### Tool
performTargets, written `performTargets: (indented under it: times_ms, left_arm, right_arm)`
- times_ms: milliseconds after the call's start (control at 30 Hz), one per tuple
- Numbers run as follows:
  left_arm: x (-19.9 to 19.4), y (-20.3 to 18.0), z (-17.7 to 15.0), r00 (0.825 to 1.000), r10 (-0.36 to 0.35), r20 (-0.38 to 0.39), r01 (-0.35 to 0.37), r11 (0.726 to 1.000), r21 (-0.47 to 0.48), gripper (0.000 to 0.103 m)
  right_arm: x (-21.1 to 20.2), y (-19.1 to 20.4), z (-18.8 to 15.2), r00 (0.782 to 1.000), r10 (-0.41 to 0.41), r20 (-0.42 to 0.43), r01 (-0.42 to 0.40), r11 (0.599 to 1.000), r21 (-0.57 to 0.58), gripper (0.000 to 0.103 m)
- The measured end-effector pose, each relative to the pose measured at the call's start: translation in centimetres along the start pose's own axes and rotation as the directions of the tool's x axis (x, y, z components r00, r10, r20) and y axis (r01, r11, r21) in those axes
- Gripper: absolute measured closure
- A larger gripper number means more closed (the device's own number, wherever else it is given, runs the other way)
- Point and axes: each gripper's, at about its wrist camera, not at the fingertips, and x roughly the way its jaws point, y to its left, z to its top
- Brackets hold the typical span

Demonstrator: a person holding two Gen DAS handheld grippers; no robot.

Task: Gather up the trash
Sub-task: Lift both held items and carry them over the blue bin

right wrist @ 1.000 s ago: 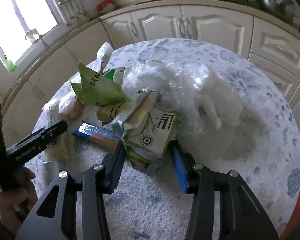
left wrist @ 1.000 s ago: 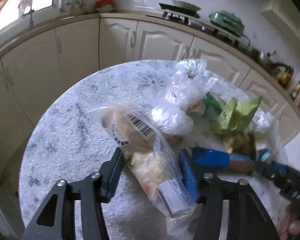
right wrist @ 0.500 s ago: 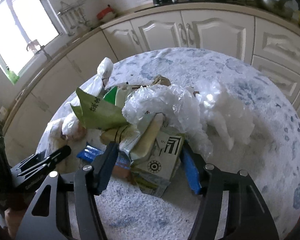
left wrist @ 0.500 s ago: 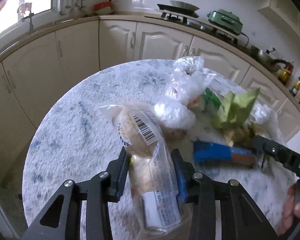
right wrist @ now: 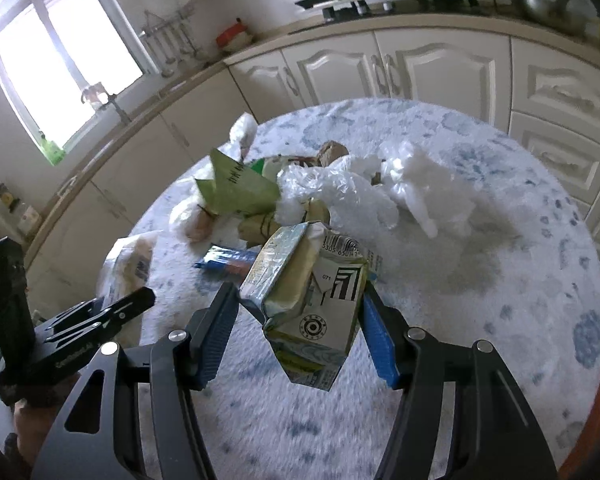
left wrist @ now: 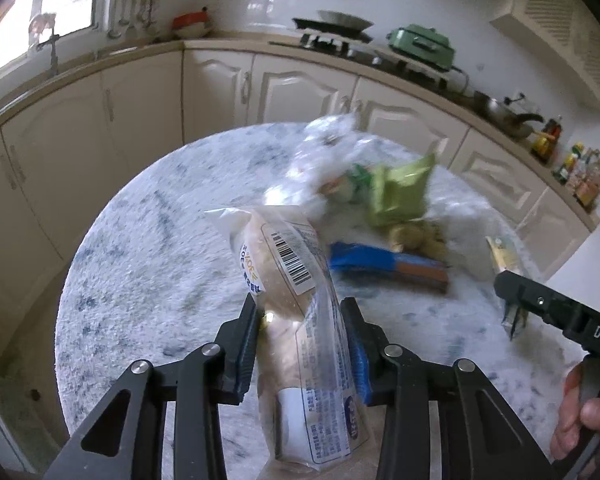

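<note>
My left gripper point(left wrist: 302, 334) is shut on a clear plastic food bag point(left wrist: 300, 308) with a barcode label, holding it above the round marble table point(left wrist: 139, 280). My right gripper point(right wrist: 300, 320) is shut on a crushed drink carton point(right wrist: 314, 300) and holds it off the table point(right wrist: 500, 280). A trash pile stays on the table: a green wrapper point(left wrist: 400, 192), crumpled clear plastic point(right wrist: 360, 192) and a blue and orange wrapper point(left wrist: 384, 266). The left gripper with its bag also shows in the right wrist view point(right wrist: 99, 320).
Cream kitchen cabinets point(left wrist: 219, 92) curve around behind the table. A stove with a pan point(left wrist: 332, 24) and a green appliance point(left wrist: 420, 44) stand on the counter. A window point(right wrist: 59, 64) is at the left. Bottles point(left wrist: 580, 176) stand at the far right.
Both grippers closed on their items and lifted them: the left on the plastic food bag, the right on the crushed carton. Both have pulled back from the pile.
</note>
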Motion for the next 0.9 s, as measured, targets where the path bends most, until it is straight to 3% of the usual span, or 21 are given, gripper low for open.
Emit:
performTargets:
  times_ms: [233, 500, 700, 900]
  left_arm:
    - [-3.8, -3.3, 0.8, 0.997, -0.02, 0.077, 0.016, 0.998, 0.055, 0.068]
    - [-7.7, -7.9, 2.4, 0.983, -0.085, 0.163, 0.06, 0.987, 0.15, 0.068]
    - [-9.4, -12.9, 2.8, 0.963, -0.175, 0.207, 0.121, 0.961, 0.249, 0.068]
    - [-8.7, -18.9, 2.7, 0.942, -0.281, 0.182, 0.206, 0.915, 0.346, 0.068]
  right_arm:
    - [-5.2, -0.1, 0.7, 0.995, 0.028, 0.098, -0.029, 1.0, 0.008, 0.042]
    - [-11.4, -1.8, 1.8, 0.975, -0.008, 0.222, 0.003, 1.0, 0.026, 0.042]
    - [-16.7, -5.5, 2.1, 0.946, -0.107, 0.307, 0.087, 0.993, 0.079, 0.042]
    - [-21.4, -10.3, 1.2, 0.91, -0.219, 0.353, 0.169, 0.971, 0.167, 0.042]
